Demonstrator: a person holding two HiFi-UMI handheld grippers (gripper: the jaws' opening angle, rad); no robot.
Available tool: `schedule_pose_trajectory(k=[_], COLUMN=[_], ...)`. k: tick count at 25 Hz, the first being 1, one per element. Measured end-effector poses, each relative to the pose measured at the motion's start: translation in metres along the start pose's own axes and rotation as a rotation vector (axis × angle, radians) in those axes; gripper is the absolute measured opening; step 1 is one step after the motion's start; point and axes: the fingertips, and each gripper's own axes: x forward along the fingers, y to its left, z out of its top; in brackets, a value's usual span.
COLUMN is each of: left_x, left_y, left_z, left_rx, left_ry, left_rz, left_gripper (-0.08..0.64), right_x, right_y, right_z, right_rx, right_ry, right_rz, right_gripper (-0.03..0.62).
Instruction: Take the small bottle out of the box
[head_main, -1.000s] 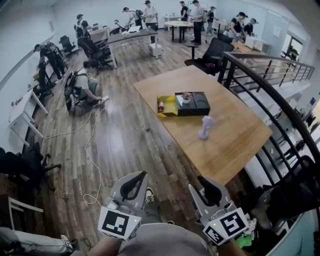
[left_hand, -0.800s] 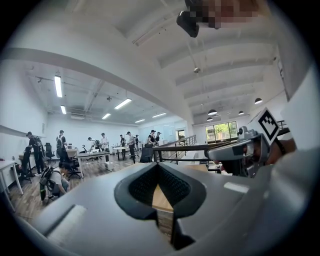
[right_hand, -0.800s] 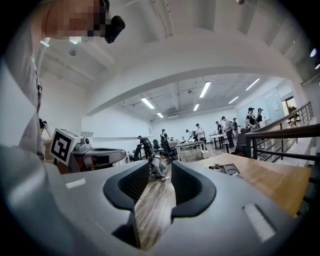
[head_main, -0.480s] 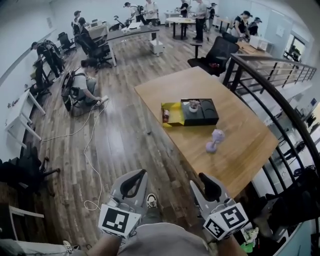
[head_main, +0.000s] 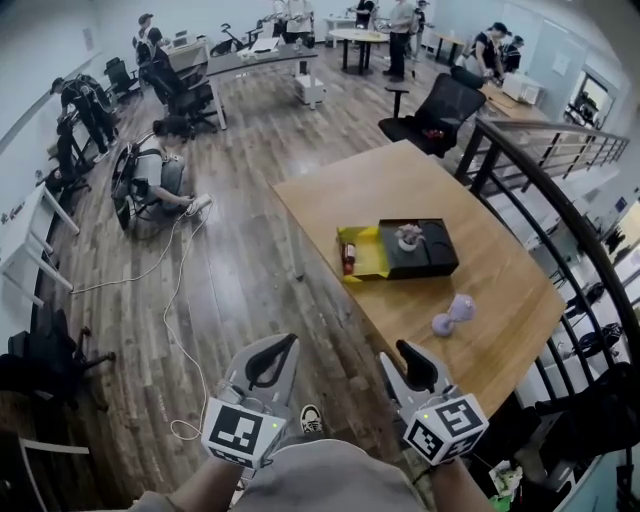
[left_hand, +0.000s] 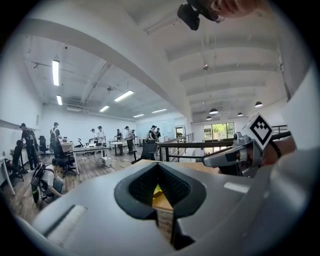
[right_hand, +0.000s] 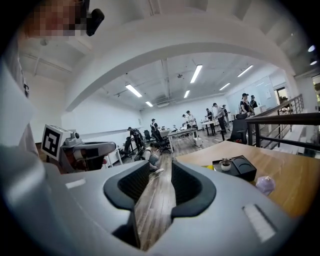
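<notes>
A black box (head_main: 420, 250) with an open yellow flap (head_main: 364, 252) lies on the wooden table (head_main: 400, 180). A small dark red bottle (head_main: 348, 263) lies on the flap at the box's left end. A small potted plant (head_main: 408, 236) stands on the box. Both grippers hang low over the floor, well short of the table. My left gripper (head_main: 283, 345) is shut with nothing in it. My right gripper (head_main: 410, 352) is open and empty. In the right gripper view the box (right_hand: 241, 167) appears beyond the jaws, to the right.
A lilac dumbbell-shaped object (head_main: 453, 314) lies on the table near the box. A black railing (head_main: 560, 215) runs along the table's right side. An office chair (head_main: 440, 105) stands behind the table. A cable (head_main: 175, 300) trails over the floor, and several people are farther back.
The table and box have slid right and lower in the head view and look nearer. Both grippers keep their places at the bottom of that view.
</notes>
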Motion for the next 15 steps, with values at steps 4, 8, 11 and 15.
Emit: schedule_pose_trajectory(k=[4, 8, 11, 15], left_x=[0.024, 0.048, 0.062, 0.08], left_y=[0.041, 0.07, 0.088, 0.109], left_z=[-0.007, -0.021, -0.028, -0.036], left_rx=[0.026, 0.003, -0.024, -0.045], left_ry=[-0.011, 0.013, 0.024, 0.043], left_rz=[-0.04, -0.062, -0.063, -0.061], left_gripper=[0.002, 0.002, 0.002, 0.002], right_x=[0.05, 0.092, 0.116, 0.143], right_y=[-0.003, -0.014, -0.021, -0.037], right_z=[0.001, -0.002, -0.005, -0.009], right_rx=[-0.015, 0.001, 0.02, 0.028], right_ry=[0.024, 0.042, 0.059, 0.097], right_rz=[-0.03, -0.059, -0.066, -0.089], right_gripper=[0.12, 0.12, 0.12, 0.12])
